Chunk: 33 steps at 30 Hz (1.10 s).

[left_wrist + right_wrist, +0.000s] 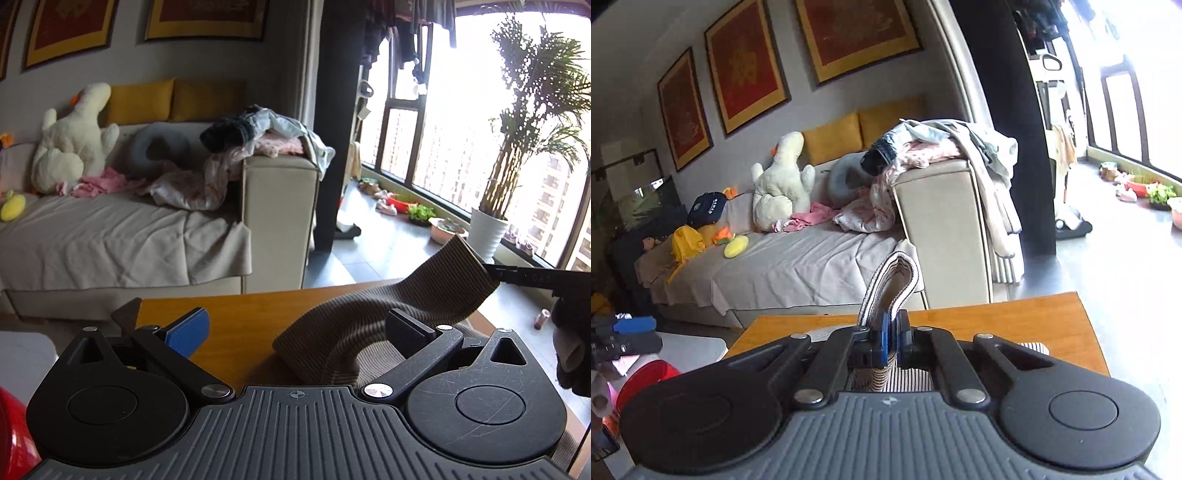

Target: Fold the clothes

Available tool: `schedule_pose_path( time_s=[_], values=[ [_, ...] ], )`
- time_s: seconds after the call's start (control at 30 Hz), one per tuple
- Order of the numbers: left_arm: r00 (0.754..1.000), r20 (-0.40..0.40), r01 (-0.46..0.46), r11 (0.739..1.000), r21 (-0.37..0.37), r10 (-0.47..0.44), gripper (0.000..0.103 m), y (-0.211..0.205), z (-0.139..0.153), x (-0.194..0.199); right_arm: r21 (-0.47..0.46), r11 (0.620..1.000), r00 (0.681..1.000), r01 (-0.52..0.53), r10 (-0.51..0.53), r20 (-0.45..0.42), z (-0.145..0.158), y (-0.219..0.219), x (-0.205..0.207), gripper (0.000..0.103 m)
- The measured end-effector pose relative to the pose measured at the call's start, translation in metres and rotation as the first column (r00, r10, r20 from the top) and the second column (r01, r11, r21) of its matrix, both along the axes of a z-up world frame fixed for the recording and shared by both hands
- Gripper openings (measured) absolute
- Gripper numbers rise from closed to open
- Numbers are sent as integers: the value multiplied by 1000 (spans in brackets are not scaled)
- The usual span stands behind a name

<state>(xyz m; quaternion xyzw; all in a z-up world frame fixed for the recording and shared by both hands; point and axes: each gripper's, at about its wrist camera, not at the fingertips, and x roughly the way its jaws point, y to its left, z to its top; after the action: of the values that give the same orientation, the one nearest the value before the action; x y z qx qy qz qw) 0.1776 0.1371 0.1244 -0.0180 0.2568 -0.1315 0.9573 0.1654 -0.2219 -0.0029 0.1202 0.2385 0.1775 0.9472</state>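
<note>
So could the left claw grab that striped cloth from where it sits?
Probably yes. The left claw is open, and the striped cloth already lies between its fingers on the table, with nothing in the way; the right claw holds its other end.

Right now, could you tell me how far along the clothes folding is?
Early, by the look of it. Nothing shows as a finished fold. In hand: the right gripper is shut on an edge of the striped garment, lifting it off the wooden table, while the left gripper is open with the cloth between its fingers, ungripped. Left: completing this fold, and the clothes pile heaped on the sofa arm.
</note>
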Motion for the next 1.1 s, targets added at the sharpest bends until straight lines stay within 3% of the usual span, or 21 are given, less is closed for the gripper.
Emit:
schedule_pose_path(
  time_s=[0.17,0.37,0.43,0.57,0.7,0.73,0.83,0.9,0.93,1.0,1.1],
  values=[
    [995,-73,64,998,-2,-64,103,-19,-35,5,38,998,997,-44,42,59,20,18,13,4],
    [985,-125,131,986,107,-118,103,-60,-73,21,60,998,987,-21,11,160,57,-1,20,4],
    [984,-142,126,983,133,-107,103,-66,-83,28,47,998,991,29,-35,132,47,-18,22,4],
    [981,-178,107,983,148,-80,103,-64,-95,38,-45,992,993,118,-119,0,-8,-46,29,4],
    [981,-176,112,984,141,-87,103,-62,-91,36,-181,960,965,212,-235,-117,-62,-63,34,6],
    [981,-164,120,985,124,-99,103,-63,-87,35,-175,956,956,235,-260,-137,-68,-68,34,8],
    [983,-114,151,986,67,-143,103,-72,-73,33,-85,963,957,254,-264,-125,-65,-72,28,33],
    [983,-78,167,985,42,-164,103,-85,-69,36,-52,967,961,248,-252,-112,-66,-68,26,56],
    [983,-67,173,984,36,-171,103,-92,-69,39,-40,969,962,242,-245,-118,-69,-66,27,62],
    [982,-65,179,984,24,-177,103,-108,-78,51,-17,973,964,231,-231,-131,-77,-62,28,83],
    [981,-108,166,985,36,-161,103,-124,-102,71,17,977,966,215,-210,-150,-88,-55,30,98]
  ],
)
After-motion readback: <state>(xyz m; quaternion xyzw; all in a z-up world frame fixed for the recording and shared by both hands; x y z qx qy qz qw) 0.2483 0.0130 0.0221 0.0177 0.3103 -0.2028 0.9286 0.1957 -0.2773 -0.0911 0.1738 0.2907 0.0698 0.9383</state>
